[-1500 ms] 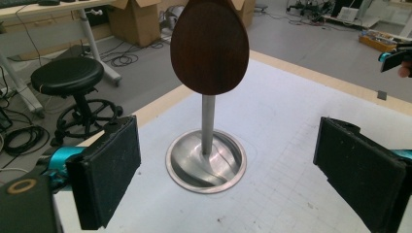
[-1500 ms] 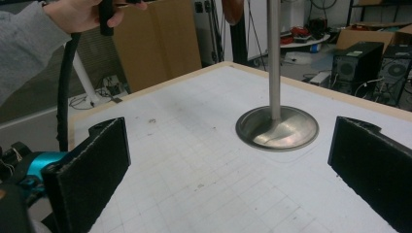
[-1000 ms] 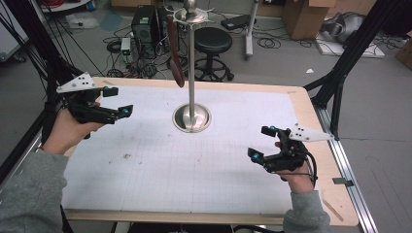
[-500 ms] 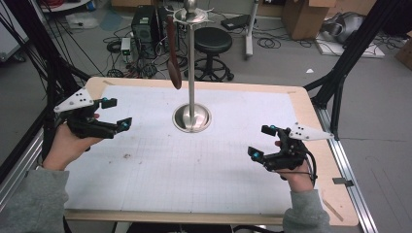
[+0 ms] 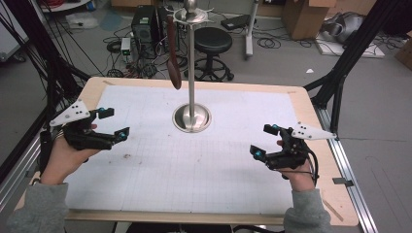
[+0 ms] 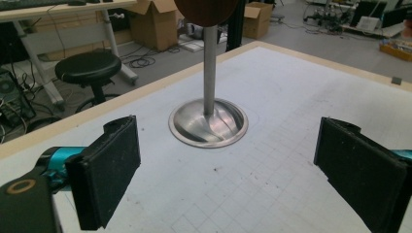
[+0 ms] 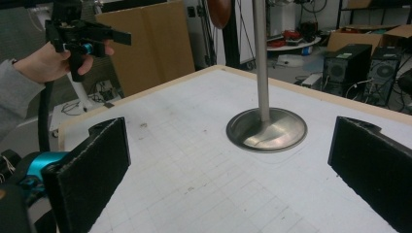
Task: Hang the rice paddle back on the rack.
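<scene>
High view: left gripper (image 5: 111, 124) has pulled back from the stand (image 5: 191, 73) toward the tabletop's (image 5: 204, 184) left edge vs a sec ago, fingers wide, nothing held. Right gripper (image 5: 265, 141) unchanged near the right edge, fingers also wide and empty. The wooden spoon (image 5: 172, 53) hangs from the stand's top hook, clear of the tabletop, well apart from both grippers. Looks like the hanging is done & the left hand is retreating; prob. nothing left but to settle.
</scene>
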Demonstrator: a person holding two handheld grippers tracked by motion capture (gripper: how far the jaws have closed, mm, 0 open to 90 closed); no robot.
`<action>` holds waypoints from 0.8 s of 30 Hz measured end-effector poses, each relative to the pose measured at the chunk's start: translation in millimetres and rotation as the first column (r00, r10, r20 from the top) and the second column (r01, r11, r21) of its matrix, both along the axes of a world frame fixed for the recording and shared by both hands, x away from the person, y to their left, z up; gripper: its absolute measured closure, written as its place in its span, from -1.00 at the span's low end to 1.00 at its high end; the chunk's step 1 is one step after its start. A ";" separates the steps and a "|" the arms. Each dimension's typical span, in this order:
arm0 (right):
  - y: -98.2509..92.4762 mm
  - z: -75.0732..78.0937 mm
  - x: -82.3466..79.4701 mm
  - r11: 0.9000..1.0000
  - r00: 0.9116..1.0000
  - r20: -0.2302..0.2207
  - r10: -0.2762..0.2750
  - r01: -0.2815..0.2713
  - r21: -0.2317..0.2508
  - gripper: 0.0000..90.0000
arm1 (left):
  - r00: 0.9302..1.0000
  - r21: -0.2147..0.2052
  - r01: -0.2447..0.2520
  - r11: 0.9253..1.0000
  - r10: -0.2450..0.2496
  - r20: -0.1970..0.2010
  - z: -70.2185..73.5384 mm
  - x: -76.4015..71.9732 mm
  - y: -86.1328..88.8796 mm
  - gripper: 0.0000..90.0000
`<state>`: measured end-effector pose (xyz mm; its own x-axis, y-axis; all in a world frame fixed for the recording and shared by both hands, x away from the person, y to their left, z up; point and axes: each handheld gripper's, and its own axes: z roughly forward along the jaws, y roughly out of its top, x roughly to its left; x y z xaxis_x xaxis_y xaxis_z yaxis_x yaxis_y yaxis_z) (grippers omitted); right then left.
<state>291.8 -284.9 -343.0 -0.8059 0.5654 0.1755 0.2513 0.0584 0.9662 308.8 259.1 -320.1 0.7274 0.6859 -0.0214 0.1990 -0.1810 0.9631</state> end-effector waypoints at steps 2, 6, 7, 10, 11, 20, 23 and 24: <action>0.1 -0.1 0.2 1.000 1.000 0.001 -0.002 0.002 -0.005 -1.00 | 1.000 -0.004 -0.005 1.000 0.005 0.004 -0.5 -1.7 -2.0 -0.78; -1.6 -0.4 -0.2 1.000 1.000 -0.002 -0.005 0.005 -0.010 -1.00 | 1.000 -0.007 0.003 1.000 -0.003 0.002 -3.2 -4.9 -4.6 -0.78; -2.4 -0.5 -0.3 1.000 1.000 -0.001 -0.009 0.009 -0.009 -1.00 | 1.000 -0.006 0.002 1.000 -0.002 0.003 -4.2 -5.6 -4.9 -0.78; -4.7 -0.7 -0.1 1.000 1.000 -0.002 -0.015 0.015 -0.002 -1.00 | 1.000 -0.002 0.010 1.000 -0.010 -0.001 -5.4 -7.7 -3.1 -0.78; -5.3 -0.7 0.1 1.000 1.000 0.001 -0.018 0.018 -0.001 -1.00 | 1.000 -0.003 0.006 1.000 -0.006 0.003 -5.5 -8.7 -2.0 -0.78; -10.1 -3.3 1.2 0.999 0.999 -0.001 -0.039 0.039 -0.008 -1.00 | 1.000 -0.019 -0.020 1.000 0.020 -0.002 -9.9 -14.9 16.2 -0.78; -13.3 -4.4 1.1 0.998 0.998 0.007 -0.066 0.066 -0.013 -1.00 | 0.998 -0.019 -0.055 0.998 0.055 -0.008 -14.5 -15.9 26.7 -0.78; -15.0 -5.1 1.2 0.997 0.997 0.008 -0.081 0.081 -0.012 -1.00 | 0.998 -0.024 -0.070 0.997 0.070 -0.010 -16.3 -16.4 30.2 -0.78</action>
<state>293.0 -299.8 -348.0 -0.7586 0.6311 0.1623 0.2482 0.0495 0.9674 292.4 289.3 -336.4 0.6774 0.7342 -0.0453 0.2194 -0.1428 0.9651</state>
